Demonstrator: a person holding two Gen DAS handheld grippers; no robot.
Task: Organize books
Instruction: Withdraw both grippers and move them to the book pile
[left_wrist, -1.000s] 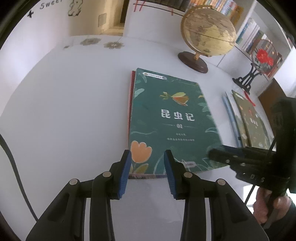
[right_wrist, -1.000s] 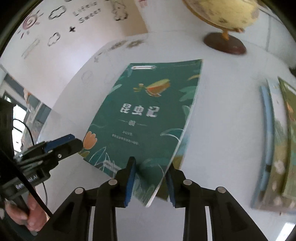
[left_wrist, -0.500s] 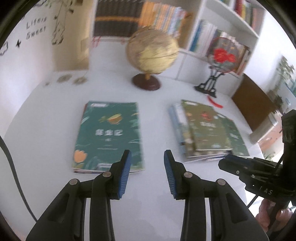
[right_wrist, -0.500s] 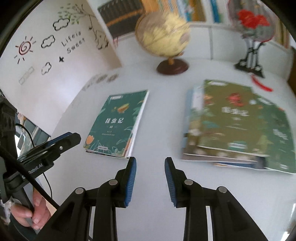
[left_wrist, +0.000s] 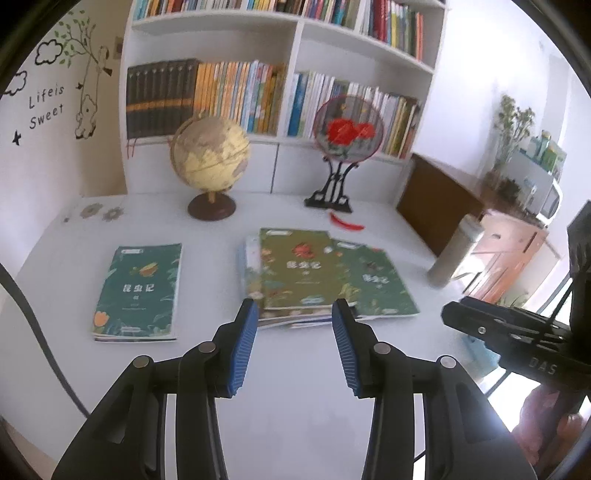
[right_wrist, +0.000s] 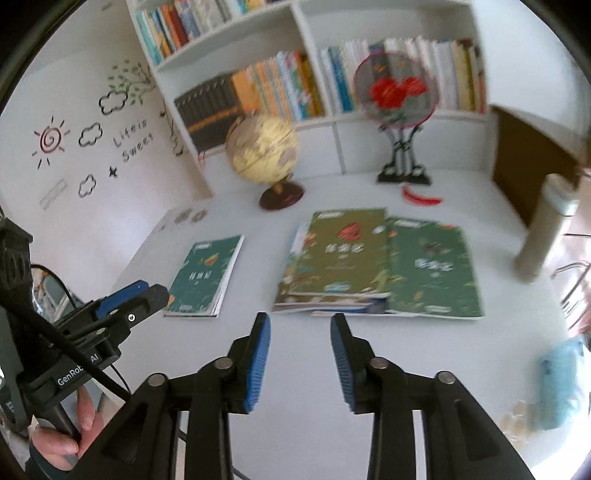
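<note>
While fingers open, books lie apart.

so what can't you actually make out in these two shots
- Loose pile of books, left wrist view: count unclear; the olive book covers those under it.
- Small print on the teal book: too small.
- Blue thing, right wrist view: blurred near the edge.
- Top shelf: cut off.

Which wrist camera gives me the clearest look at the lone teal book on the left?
The left wrist view: the teal book lies flat on the white table, sharp, cover fully visible. In the right wrist view it is smaller and blurred, with the left gripper overlapping its near corner.
</note>
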